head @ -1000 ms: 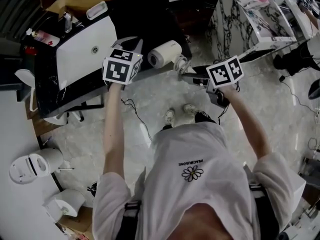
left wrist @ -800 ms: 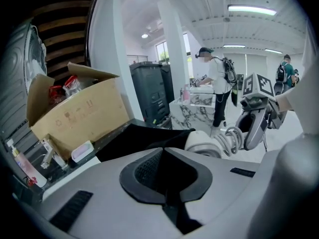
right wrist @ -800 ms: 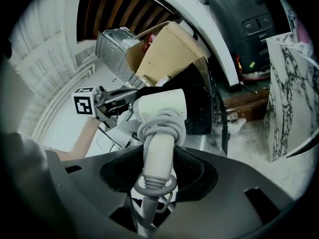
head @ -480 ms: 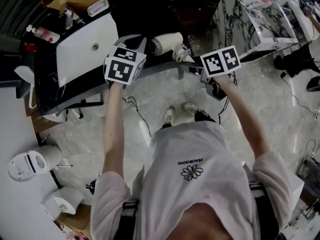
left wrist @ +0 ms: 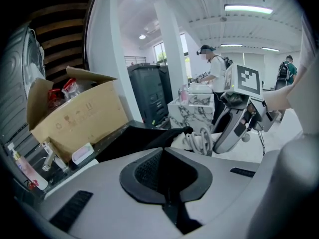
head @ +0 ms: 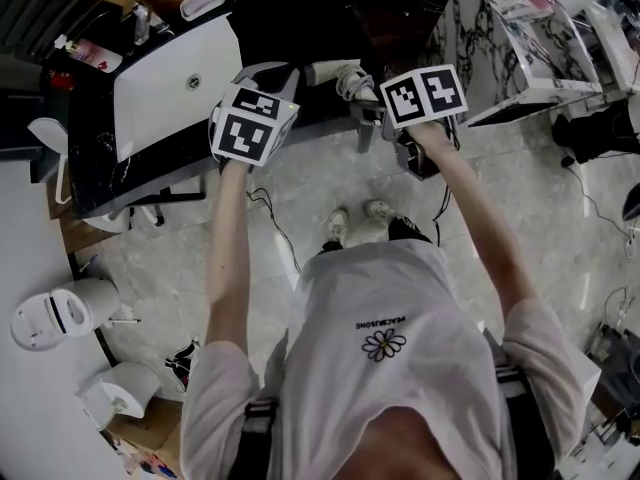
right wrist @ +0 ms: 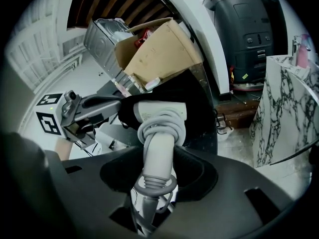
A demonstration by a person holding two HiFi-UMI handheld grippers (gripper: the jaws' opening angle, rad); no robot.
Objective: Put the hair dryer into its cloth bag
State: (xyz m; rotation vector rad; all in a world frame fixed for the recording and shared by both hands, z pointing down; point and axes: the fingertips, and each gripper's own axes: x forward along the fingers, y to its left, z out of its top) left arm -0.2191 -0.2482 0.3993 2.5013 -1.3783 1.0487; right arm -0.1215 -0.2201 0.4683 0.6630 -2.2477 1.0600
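Note:
The white hair dryer (head: pixel 330 71) has its cord wound round the handle (right wrist: pixel 158 156). My right gripper (right wrist: pixel 159 163) is shut on that handle and holds the dryer out over the dark counter. The dryer's barrel (right wrist: pixel 159 112) lies at the mouth of the black cloth bag (right wrist: pixel 199 101), partly inside the fabric. My left gripper (head: pixel 268 76) is shut, its fingertips at the edge of the bag (left wrist: pixel 149 139). In the left gripper view the dryer's cord coil (left wrist: pixel 202 141) shows just past the black cloth, with the right gripper (left wrist: pixel 219 142) behind it.
A white sink basin (head: pixel 170 83) is set in the black counter at the left. An open cardboard box (left wrist: pixel 75 116) stands behind the bag. A marble-patterned stand (head: pixel 500 38) is at the right, a dark bin (right wrist: pixel 249 29) beyond it. A person (left wrist: pixel 217 78) stands in the background.
My right gripper has carried the hair dryer left and further from me, closer to the left gripper and the bag. The left gripper has stayed put.

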